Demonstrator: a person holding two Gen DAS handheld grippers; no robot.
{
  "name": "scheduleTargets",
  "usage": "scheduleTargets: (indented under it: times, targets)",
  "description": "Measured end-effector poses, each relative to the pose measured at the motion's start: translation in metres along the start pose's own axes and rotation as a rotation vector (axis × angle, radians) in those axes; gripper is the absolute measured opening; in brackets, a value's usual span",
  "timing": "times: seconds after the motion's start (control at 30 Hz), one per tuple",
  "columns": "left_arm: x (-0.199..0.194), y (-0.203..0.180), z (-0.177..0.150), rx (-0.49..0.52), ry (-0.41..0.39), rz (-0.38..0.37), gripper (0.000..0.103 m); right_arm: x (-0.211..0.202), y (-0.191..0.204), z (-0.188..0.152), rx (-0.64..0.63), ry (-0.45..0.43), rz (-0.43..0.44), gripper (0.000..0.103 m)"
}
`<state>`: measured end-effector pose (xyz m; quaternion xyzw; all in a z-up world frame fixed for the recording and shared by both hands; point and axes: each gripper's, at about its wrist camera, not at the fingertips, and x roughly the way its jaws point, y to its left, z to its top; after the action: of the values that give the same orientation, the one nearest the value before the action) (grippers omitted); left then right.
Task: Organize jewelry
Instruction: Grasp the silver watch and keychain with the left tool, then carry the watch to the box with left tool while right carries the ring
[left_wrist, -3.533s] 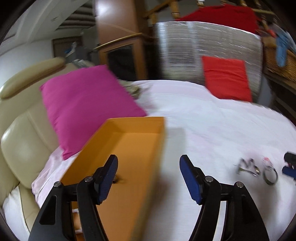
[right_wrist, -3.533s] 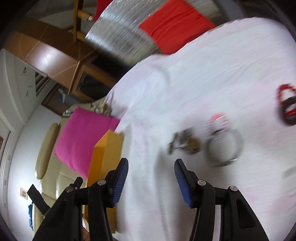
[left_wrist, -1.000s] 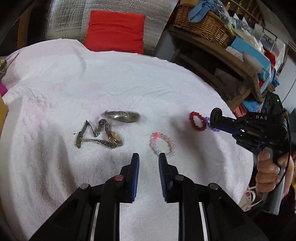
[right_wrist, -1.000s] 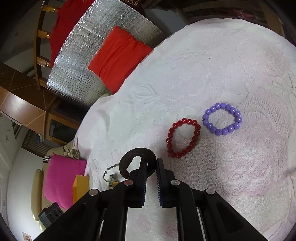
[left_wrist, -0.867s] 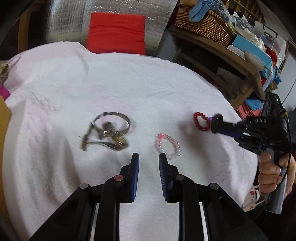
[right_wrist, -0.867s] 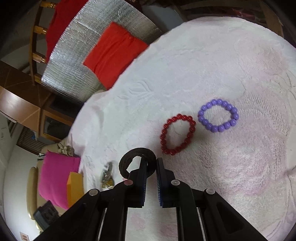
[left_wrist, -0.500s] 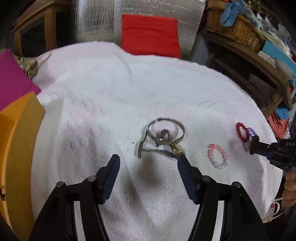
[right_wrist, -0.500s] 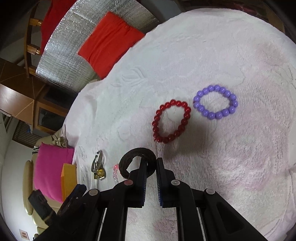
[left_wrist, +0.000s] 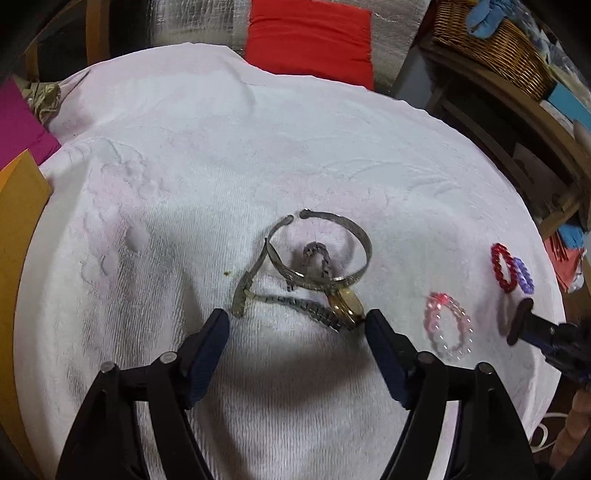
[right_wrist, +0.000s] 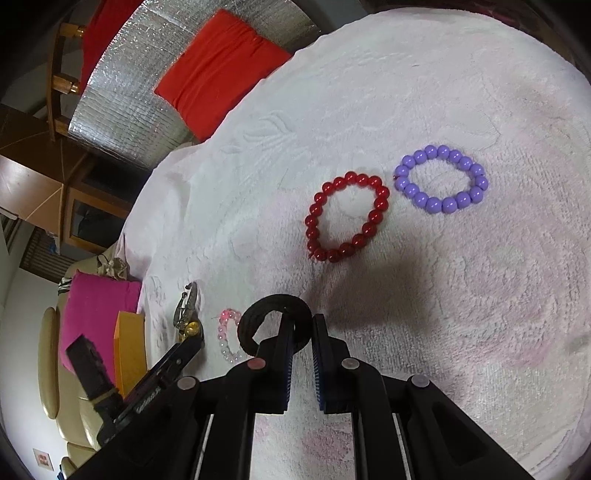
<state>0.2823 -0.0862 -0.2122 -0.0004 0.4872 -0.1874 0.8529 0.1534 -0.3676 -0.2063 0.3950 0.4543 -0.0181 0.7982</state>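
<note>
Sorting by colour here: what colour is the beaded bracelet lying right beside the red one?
Purple bracelet, clearest in the right wrist view.

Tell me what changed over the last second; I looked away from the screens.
The left gripper closed in on the watch and silver bangle; its jaws, nearly shut a second ago, are opening, with nothing gripped. The bangle shifted onto the watch. The right gripper stays shut on the dark ring. The red bracelet, purple bracelet and pink bracelet lie unmoved.
</note>
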Motion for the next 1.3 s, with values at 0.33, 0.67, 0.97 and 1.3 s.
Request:
scheduleTargets:
  times: [0.33, 0.67, 0.97, 1.3]
  targets:
    - [-0.004, -0.005, 0.002, 0.030, -0.050, -0.067, 0.019, 0.005, 0.006, -0.004, -0.014, 0.011, 0.001, 0.011]
    - [-0.052, 0.010, -0.019, 0.105, -0.023, -0.095, 0.014, 0.009, 0.019, -0.008, -0.033, 0.014, 0.009, 0.011]
    - [-0.093, 0.053, -0.030, 0.065, -0.071, -0.146, 0.013, 0.002, 0.038, -0.014, -0.076, -0.045, 0.083, 0.011]
    - [-0.127, 0.061, -0.012, 0.032, -0.259, -0.201, 0.006, 0.005, 0.058, -0.020, -0.102, -0.061, 0.125, 0.011]
